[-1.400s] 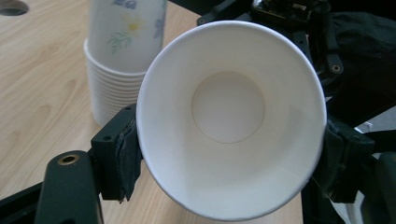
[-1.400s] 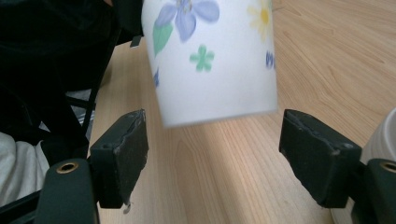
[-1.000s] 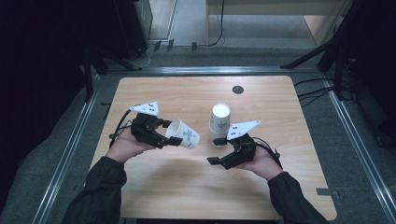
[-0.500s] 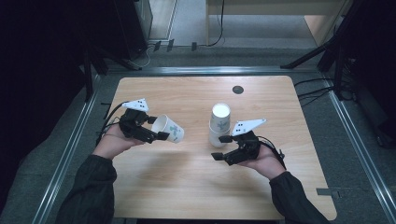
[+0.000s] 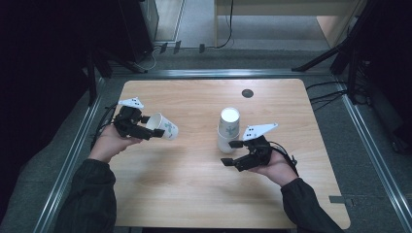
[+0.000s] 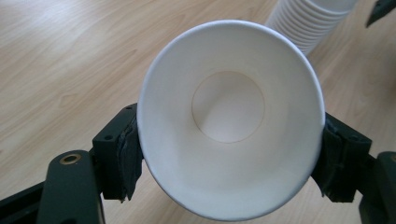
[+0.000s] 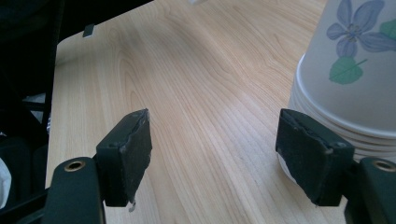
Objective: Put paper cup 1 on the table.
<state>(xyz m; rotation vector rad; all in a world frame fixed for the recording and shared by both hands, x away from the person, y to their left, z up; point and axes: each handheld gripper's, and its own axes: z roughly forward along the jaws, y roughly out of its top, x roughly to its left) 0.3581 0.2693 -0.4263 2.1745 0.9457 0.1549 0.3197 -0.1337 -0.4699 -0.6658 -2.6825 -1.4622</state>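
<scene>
**Thin cup squeezed, stack unguarded**

High view: the left gripper (image 5: 154,132) holds a paper cup (image 5: 163,126) sideways above the counter (image 5: 194,194); it could slip.

Left gripper view: the cup's rim bows; harder pressure may crumple it.

Right gripper view: the right gripper (image 7: 219,154), open, could knock the cup stack (image 7: 355,74).

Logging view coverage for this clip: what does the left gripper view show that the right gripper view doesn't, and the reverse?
Left gripper view: the single paper cup clamped between the left tongs, its empty inside facing the camera. Right gripper view: the open, empty right tongs and the blue flower print on the cup stack. Both: that cup stack and the wooden table.
</scene>
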